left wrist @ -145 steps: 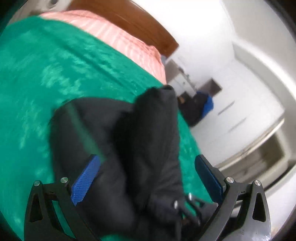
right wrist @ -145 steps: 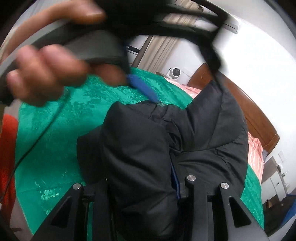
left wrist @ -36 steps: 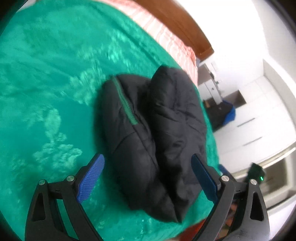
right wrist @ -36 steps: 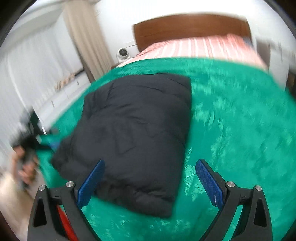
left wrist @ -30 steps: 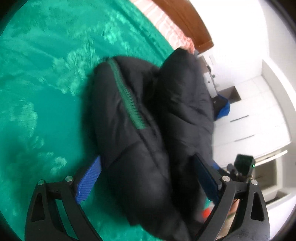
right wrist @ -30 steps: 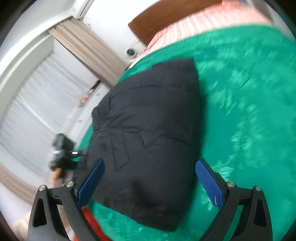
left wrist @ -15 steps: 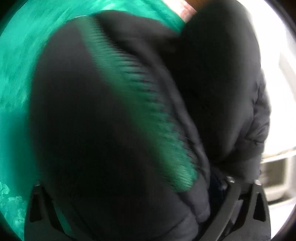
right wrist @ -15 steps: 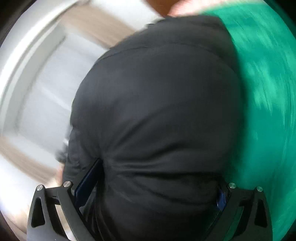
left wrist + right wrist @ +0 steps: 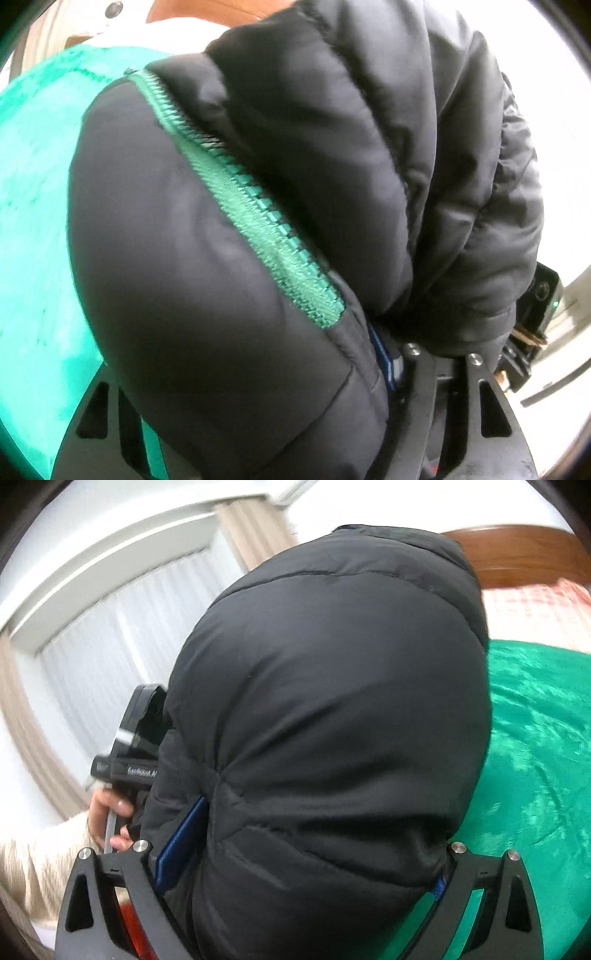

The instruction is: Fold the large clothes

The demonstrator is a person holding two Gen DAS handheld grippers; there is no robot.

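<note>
A folded black puffer jacket [image 9: 332, 166] with a green zipper [image 9: 258, 221] fills the left wrist view. My left gripper [image 9: 251, 373] is shut on one end of the bundle; only one blue pad [image 9: 384, 358] shows. In the right wrist view the same jacket [image 9: 332, 701] bulges between the jaws of my right gripper [image 9: 299, 845], which squeezes the other end; a blue pad [image 9: 181, 842] presses its side. The bundle is held raised off the green bedspread [image 9: 535, 757]. The left gripper body shows in the right wrist view [image 9: 136, 738], held by a hand.
The green bedspread [image 9: 33, 184] lies beneath. A pink striped pillow [image 9: 528, 609] and a brown headboard [image 9: 517, 550] are at the far end. Curtains and a window [image 9: 110, 627] stand on one side. Something red [image 9: 129, 923] lies below the bed edge.
Both grippers moved in from open onto the ends of the folded jacket and closed on it. The bundle now sits higher against the room than a second ago.
</note>
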